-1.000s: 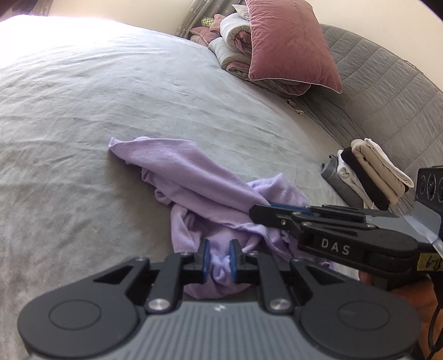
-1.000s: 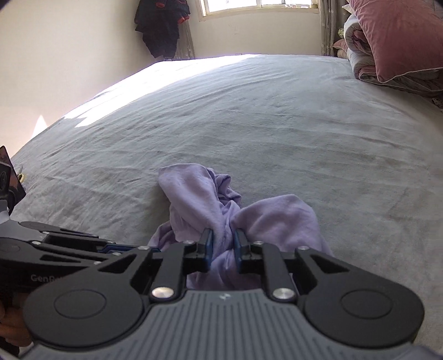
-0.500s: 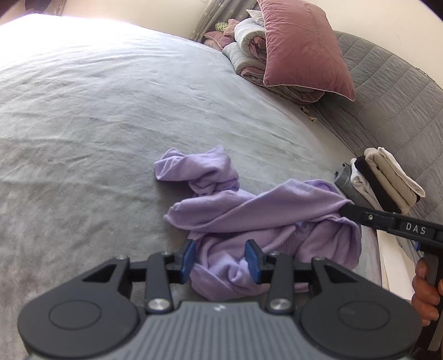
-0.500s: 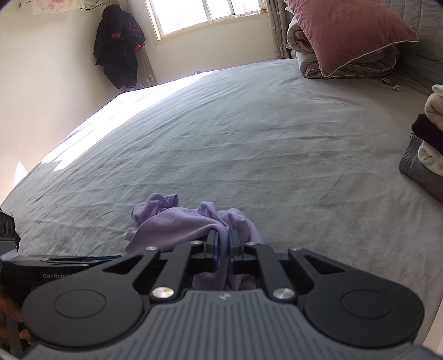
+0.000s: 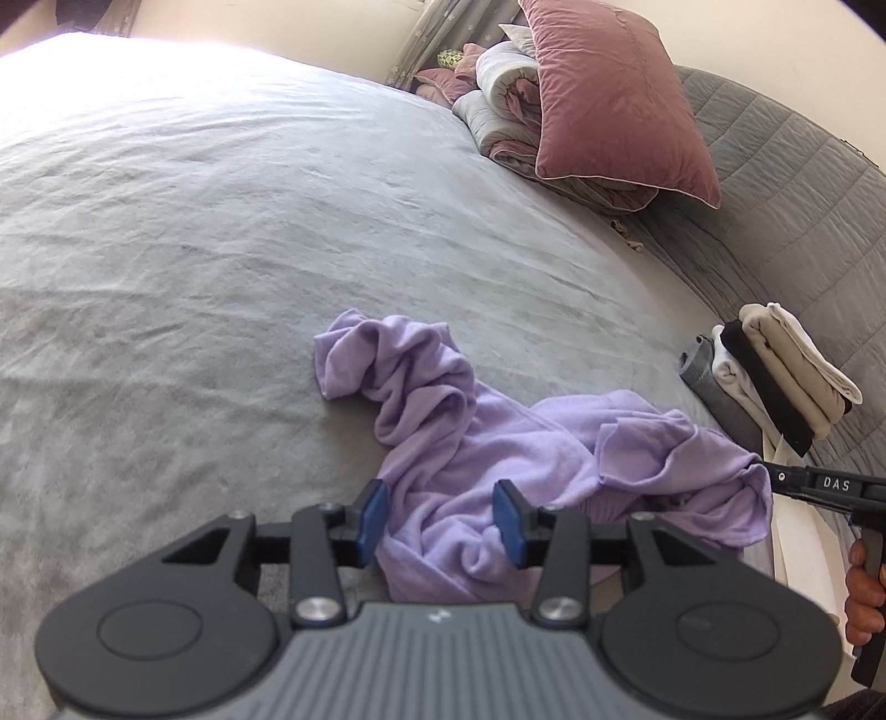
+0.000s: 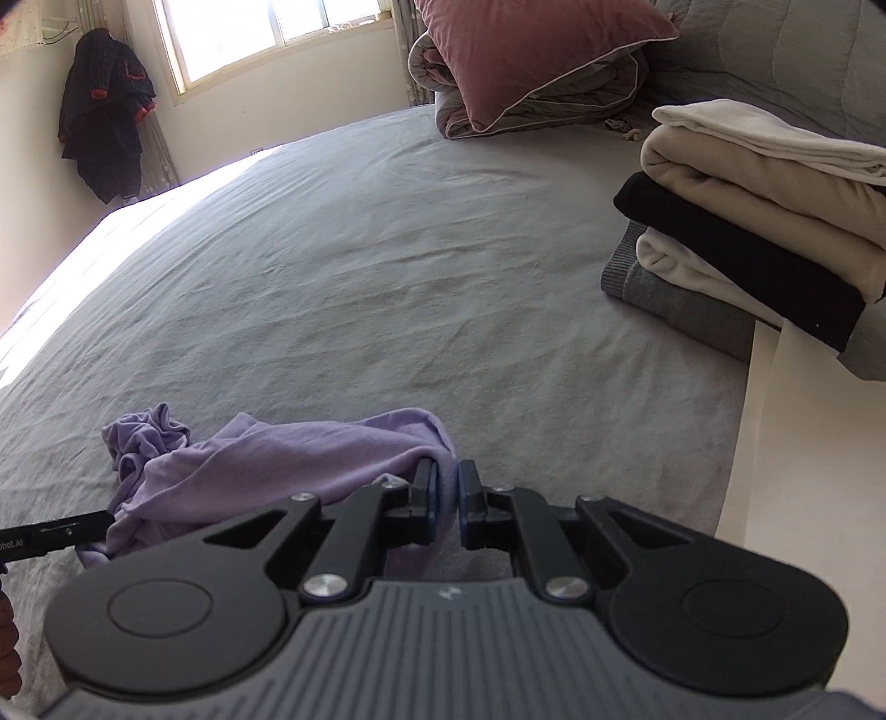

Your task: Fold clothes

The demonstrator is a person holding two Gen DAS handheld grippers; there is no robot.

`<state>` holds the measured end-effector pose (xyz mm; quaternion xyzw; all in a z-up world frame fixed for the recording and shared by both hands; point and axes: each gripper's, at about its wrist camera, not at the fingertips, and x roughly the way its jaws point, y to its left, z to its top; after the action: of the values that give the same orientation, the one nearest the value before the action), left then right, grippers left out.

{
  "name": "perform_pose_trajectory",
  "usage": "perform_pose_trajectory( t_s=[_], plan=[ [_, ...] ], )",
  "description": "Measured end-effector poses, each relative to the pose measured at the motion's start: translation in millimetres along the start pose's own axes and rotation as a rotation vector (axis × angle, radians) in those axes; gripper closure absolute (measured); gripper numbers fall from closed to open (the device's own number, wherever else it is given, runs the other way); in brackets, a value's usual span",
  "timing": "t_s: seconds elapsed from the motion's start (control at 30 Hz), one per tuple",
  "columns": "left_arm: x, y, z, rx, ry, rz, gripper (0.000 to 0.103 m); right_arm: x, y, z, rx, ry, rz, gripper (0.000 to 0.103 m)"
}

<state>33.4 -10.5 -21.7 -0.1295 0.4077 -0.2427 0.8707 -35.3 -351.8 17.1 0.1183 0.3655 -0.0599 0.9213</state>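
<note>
In the left wrist view we see the left gripper (image 5: 440, 518) with its blue pads wide apart. A lilac shirt (image 5: 498, 443) lies crumpled on the grey bed (image 5: 194, 232), and part of it sits between the pads, but they do not press on it. At the right edge the tip of the right gripper (image 5: 772, 476) meets the far end of the shirt, with a hand (image 5: 864, 592) on its handle. This view alone shows that hand. Behind stand a pink pillow (image 5: 614, 99) on rolled quilts, and a stack (image 5: 775, 376) of folded clothes by the grey headboard (image 5: 803, 194).

In the right wrist view we see the right gripper (image 6: 447, 495) clenched on a fold of the shirt (image 6: 288, 465), which stretches from it to the left. Only this view shows a window (image 6: 266, 39) and a dark coat (image 6: 105, 111) hanging by the wall. The stack (image 6: 747, 232) is near here, on the right. The left gripper (image 6: 61, 534) enters from the left edge as a thin black bar; we cannot make out its pads here. The shirt's lower part is hidden behind both gripper bodies.
</note>
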Motion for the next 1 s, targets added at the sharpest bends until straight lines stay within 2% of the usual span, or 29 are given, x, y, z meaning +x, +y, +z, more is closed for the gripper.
perform_pose_trajectory(
  t_s=[0.1, 0.17, 0.23, 0.27, 0.53, 0.63, 0.83, 0.9, 1.0],
  plan=[
    [2.6, -1.0, -1.2, 0.009, 0.015, -0.015, 0.068, 0.2, -8.9, -2.1, 0.008, 0.009, -0.012, 0.094],
    [2.0, -2.9, -1.8, 0.020, 0.024, -0.038, 0.087, -0.6, -10.2, -3.7, 0.016, 0.012, -0.010, 0.092],
    [-2.0, -7.2, -3.7, 0.039, 0.022, -0.056, 0.098, -3.1, -8.1, -4.7, 0.009, 0.008, -0.001, 0.087],
    [-4.3, -9.5, -4.8, 0.048, 0.020, -0.066, 0.100, -4.4, -6.1, -4.7, -0.001, 0.004, 0.004, 0.087],
    [-26.8, -29.1, -22.0, 0.117, 0.009, -0.181, 0.102, -10.9, 10.1, -3.3, -0.020, 0.003, 0.109, 0.082],
    [-34.8, -38.7, -31.4, 0.149, 0.019, -0.251, 0.102, -16.3, 21.8, -3.2, -0.027, -0.003, 0.169, 0.060],
    [-47.5, -62.7, -58.4, 0.242, 0.078, -0.398, 0.103, -21.1, 58.9, -4.5, -0.085, 0.001, 0.307, 0.059],
    [-50.0, -71.9, -68.5, 0.288, 0.100, -0.418, 0.103, -19.4, 73.3, -7.1, -0.101, 0.015, 0.363, 0.059],
    [-50.8, -76.3, -77.6, 0.321, 0.124, -0.409, 0.103, -12.2, 100.9, -9.9, -0.136, 0.035, 0.431, 0.059]
  ],
)
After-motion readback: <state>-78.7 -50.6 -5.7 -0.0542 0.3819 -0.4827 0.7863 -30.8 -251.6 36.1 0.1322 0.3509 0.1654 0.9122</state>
